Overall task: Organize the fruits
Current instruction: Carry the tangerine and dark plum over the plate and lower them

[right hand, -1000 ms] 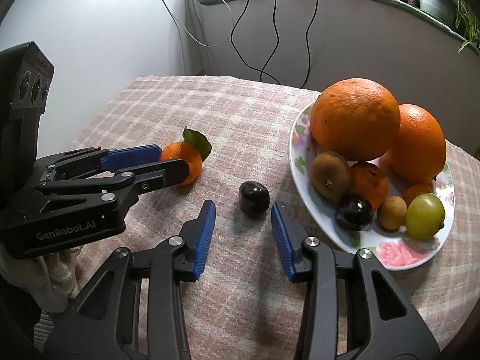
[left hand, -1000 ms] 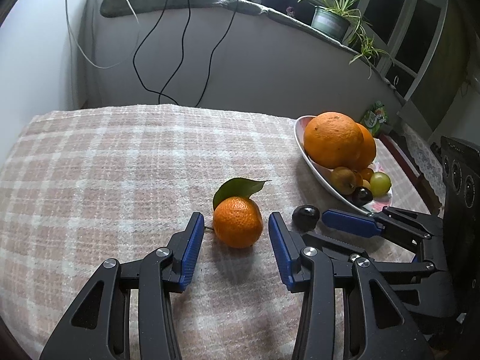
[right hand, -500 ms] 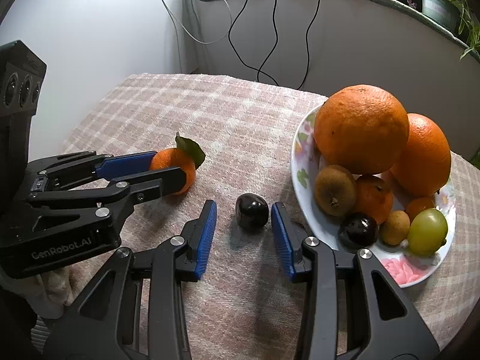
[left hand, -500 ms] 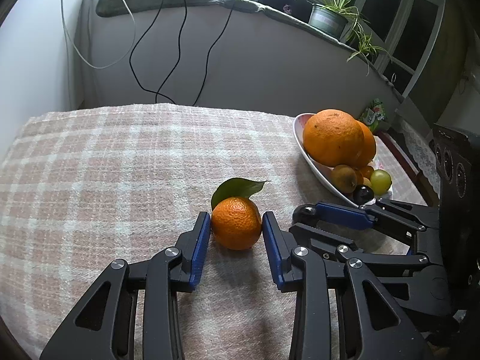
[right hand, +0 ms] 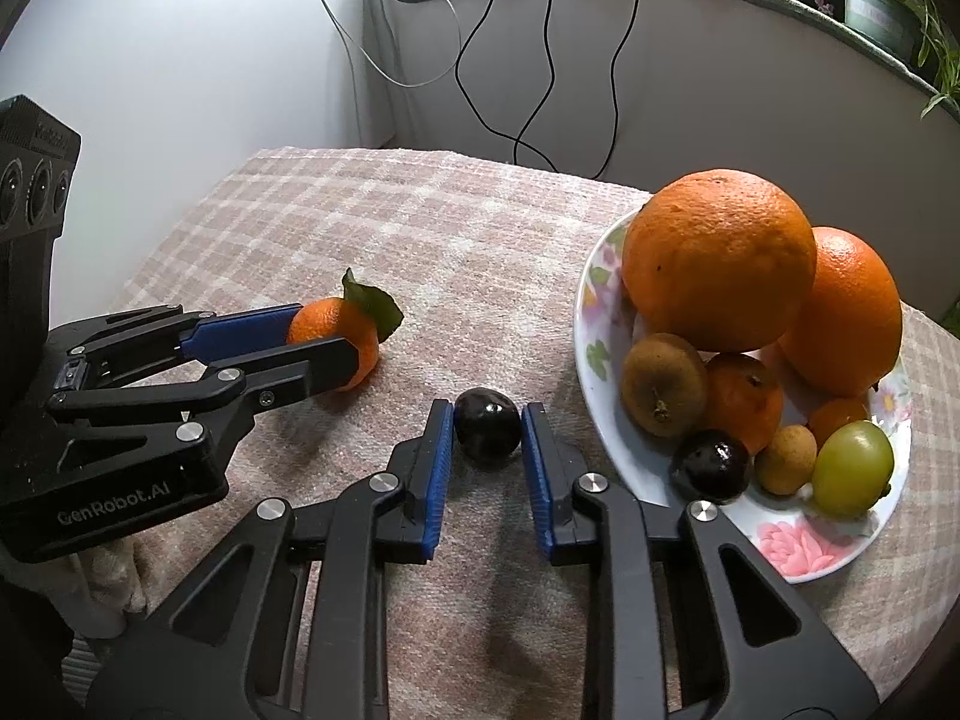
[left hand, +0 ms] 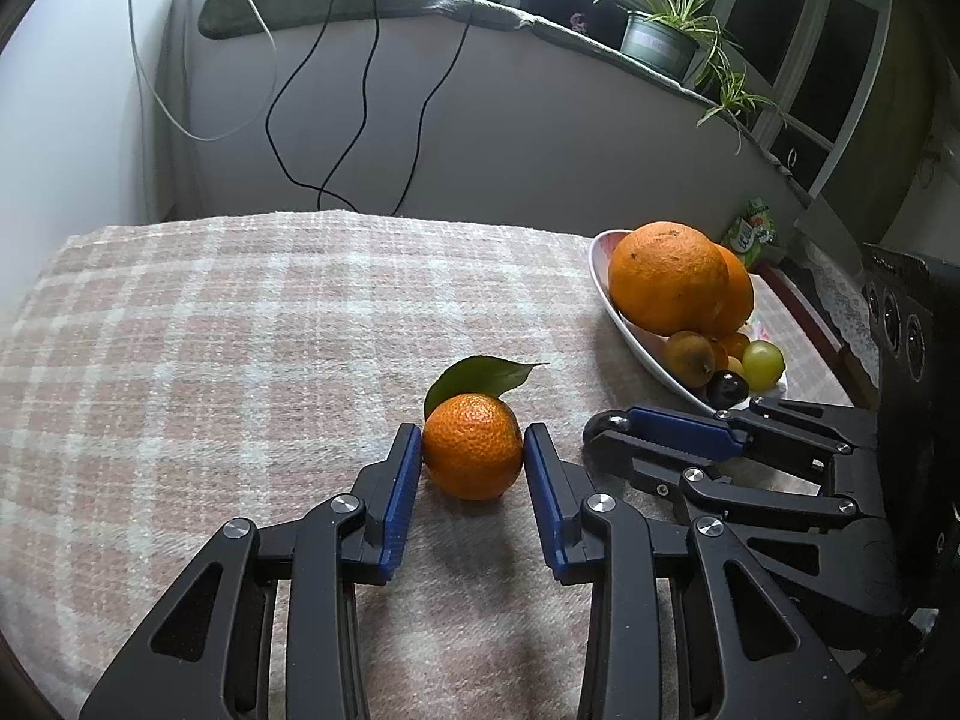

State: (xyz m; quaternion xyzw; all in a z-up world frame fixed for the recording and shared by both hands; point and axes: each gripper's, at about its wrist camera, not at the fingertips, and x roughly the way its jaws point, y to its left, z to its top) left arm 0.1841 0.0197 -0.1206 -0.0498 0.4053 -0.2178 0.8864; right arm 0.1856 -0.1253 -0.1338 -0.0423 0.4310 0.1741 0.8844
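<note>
Left gripper: clamps small leafy orange mandarin | Right gripper: clamps glossy dark round plum | Risk: smooth plum may squirt out when lifted

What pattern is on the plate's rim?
Pink and green flowers on the white plate; clearest in the right wrist view.

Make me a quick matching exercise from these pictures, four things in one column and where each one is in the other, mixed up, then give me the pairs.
Things:
1. small mandarin with a leaf
2. dark plum on the cloth
3. green grape
4. potted plant

Places:
A. on the floral plate
B. between the right gripper pads
C. on the ledge by the window
D. between the left gripper pads

Pairs: 1-D, 2-B, 3-A, 4-C
</note>
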